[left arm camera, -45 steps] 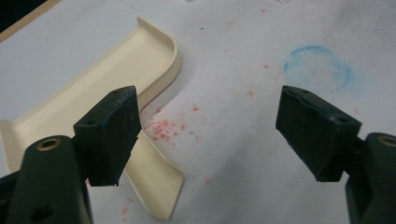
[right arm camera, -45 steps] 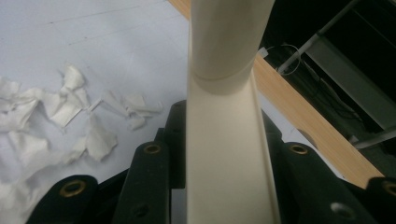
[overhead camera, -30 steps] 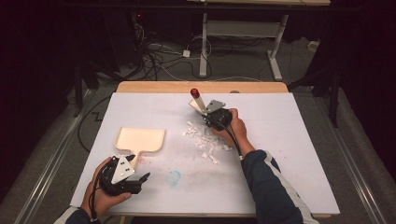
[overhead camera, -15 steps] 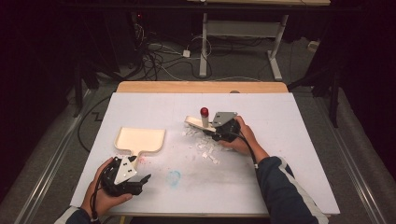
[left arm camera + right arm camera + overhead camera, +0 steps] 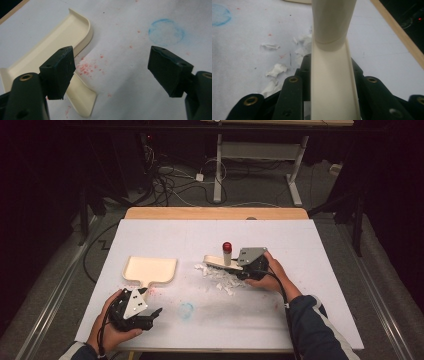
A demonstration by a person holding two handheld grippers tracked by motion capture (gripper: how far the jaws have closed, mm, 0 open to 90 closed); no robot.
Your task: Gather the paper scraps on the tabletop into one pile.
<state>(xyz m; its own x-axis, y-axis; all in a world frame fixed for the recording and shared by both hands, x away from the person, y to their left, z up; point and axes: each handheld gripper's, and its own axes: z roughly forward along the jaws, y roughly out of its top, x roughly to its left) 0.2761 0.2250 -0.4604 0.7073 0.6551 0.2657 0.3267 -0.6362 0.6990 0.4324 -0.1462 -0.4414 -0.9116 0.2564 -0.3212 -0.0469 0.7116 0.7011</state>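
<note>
- Right gripper [image 5: 239, 268] sits just right of the table's centre, jaws clamped tight on the handle of a cream brush [image 5: 220, 261]; in the right gripper view that cream handle [image 5: 332, 82] runs straight up between the two black jaws.
- The brush points toward 9 o'clock from the right hand [image 5: 267, 276], its red-capped end [image 5: 227, 247] standing up above the handle.
- White paper scraps [image 5: 220, 279] lie scattered at 7 o'clock from the right gripper, touching the table, just under the brush head.
- Left gripper [image 5: 150, 315] rests low at the near left edge, jaws spread wide with nothing between them; the left gripper view shows bare white tabletop [image 5: 125, 75] in the gap.
- Cream dustpan [image 5: 149, 270] lies flat at 12 o'clock from the left gripper, close by, its short handle pointing back toward it.
- Pink specks [image 5: 86, 68] dot the surface beside the dustpan's handle, and a faint blue ring [image 5: 186, 310] sits at 3 o'clock from the left gripper.
</note>
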